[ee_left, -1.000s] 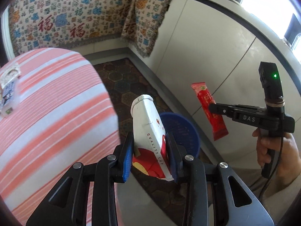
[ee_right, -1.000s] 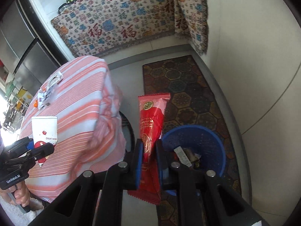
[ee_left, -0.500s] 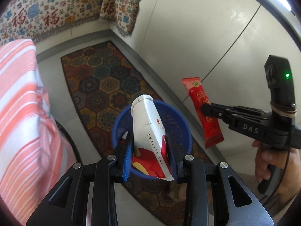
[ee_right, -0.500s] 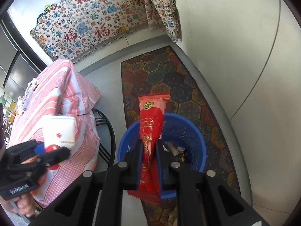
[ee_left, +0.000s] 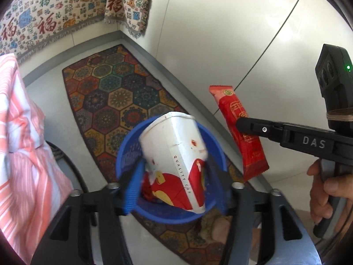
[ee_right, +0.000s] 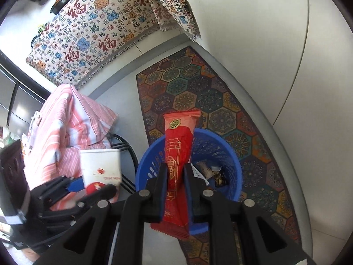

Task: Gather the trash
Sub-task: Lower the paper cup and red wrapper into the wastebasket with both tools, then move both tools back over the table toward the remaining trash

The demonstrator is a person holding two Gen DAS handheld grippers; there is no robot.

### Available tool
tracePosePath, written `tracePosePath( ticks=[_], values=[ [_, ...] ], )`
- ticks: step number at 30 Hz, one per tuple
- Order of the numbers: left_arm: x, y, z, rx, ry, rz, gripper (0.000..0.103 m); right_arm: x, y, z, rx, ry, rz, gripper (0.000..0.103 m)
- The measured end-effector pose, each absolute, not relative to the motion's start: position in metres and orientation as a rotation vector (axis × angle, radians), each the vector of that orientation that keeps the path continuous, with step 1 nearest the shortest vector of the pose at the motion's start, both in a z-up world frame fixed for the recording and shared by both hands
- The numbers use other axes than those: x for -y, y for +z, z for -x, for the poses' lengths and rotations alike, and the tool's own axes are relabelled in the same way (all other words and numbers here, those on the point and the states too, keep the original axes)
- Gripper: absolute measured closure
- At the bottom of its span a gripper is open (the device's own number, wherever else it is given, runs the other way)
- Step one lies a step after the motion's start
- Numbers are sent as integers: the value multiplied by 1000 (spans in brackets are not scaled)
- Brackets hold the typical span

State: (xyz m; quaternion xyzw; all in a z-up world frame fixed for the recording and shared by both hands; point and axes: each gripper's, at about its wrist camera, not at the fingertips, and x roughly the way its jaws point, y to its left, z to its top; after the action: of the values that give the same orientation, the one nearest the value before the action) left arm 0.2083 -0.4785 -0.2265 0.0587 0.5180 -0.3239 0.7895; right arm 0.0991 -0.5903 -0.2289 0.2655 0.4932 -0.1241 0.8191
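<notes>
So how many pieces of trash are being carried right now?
2: a paper cup between the left gripper fingers and a red wrapper in the right gripper, both above the blue basket. Its scraps aren't counted.

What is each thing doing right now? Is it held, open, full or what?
Left hand-held gripper: opening, blurred; whether it grips the cup is unclear.
Paper cup: tilted between its fingers, over the bin.
Right hand-held gripper: shut on the red wrapper.
Red wrapper: held upright, above the bin.
Blue bin: upright, some trash inside.
Striped cloth: draped, rumpled.
</notes>
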Motion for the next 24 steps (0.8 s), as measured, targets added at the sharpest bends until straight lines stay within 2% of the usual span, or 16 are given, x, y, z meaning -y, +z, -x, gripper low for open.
tracePosePath(
  ticks=[7, 17, 19, 21, 22, 24],
  values=[
    [470, -223, -216, -1115, -667, -91, 31, 599, -227, -97, -1030, -281, -599, 66],
    [431, -186, -195, -1053, -653, -71, 25, 577, -194, -101, -945, -370, -425, 64],
    [411, -174, -183, -1037, -645, -70, 21, 571, -186, -103, -927, -378, -381, 63],
    [386, -163, -169, -1016, -635, -77, 17, 561, -181, -107, -920, -386, -337, 51],
    [372, -159, -163, -1008, -623, -89, 17, 555, -179, -109, -913, -386, -317, 40],
    [341, -151, -153, -999, -591, -118, 17, 541, -174, -112, -896, -373, -288, 38]
  ],
)
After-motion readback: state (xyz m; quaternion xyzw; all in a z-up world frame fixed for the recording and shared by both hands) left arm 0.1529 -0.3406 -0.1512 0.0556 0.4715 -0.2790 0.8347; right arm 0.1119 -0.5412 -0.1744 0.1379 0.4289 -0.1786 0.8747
